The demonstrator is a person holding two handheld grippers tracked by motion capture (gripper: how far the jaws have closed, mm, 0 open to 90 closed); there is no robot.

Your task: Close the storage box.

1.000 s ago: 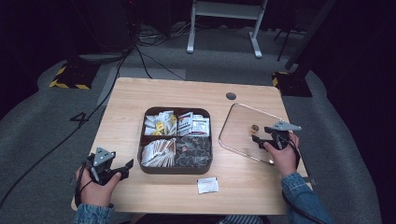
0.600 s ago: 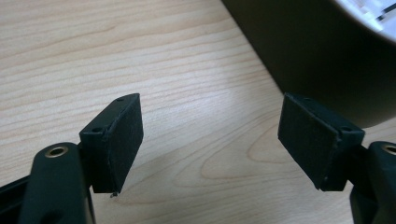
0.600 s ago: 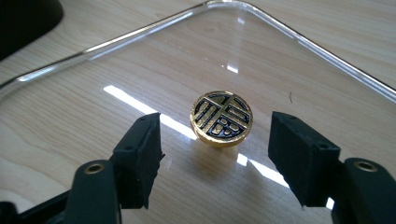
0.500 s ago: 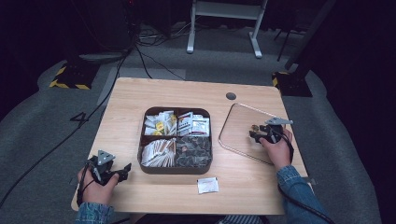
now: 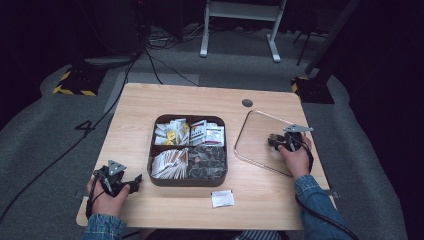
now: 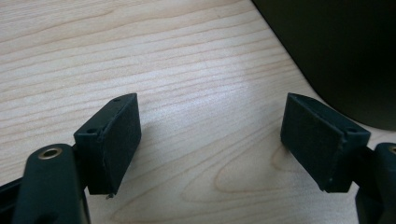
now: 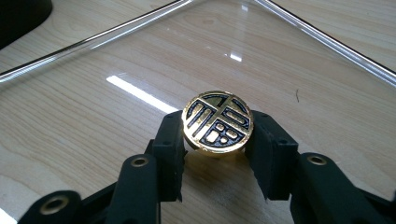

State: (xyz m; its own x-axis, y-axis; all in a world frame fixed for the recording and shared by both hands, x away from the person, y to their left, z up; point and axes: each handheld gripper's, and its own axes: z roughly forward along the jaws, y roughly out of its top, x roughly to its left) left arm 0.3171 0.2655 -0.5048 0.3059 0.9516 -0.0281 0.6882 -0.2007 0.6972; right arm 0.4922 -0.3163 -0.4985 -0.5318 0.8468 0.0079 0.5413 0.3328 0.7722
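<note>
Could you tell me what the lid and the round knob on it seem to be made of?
Lid: apparently clear glass or acrylic; wood grain shows through it, with bright glare streaks and a shiny rim.
Knob: likely polished gold-toned metal with black inlay, judging by its sheen.

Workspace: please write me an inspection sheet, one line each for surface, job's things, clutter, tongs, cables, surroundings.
Surface: light wooden table, with a dark round hole near its far edge.
Job's things: clear glass lid lying flat on the table; its gold knob has a black pattern.
Clutter: dark four-compartment box full of sachets; one loose sachet in front of it.
Tongs: right tongs have just been closing and are shut on the knob; left tongs open over bare wood, nothing between them.
Cables: black cables on the floor behind the table.
Surroundings: grey carpet, white frame legs, dark room.
</note>
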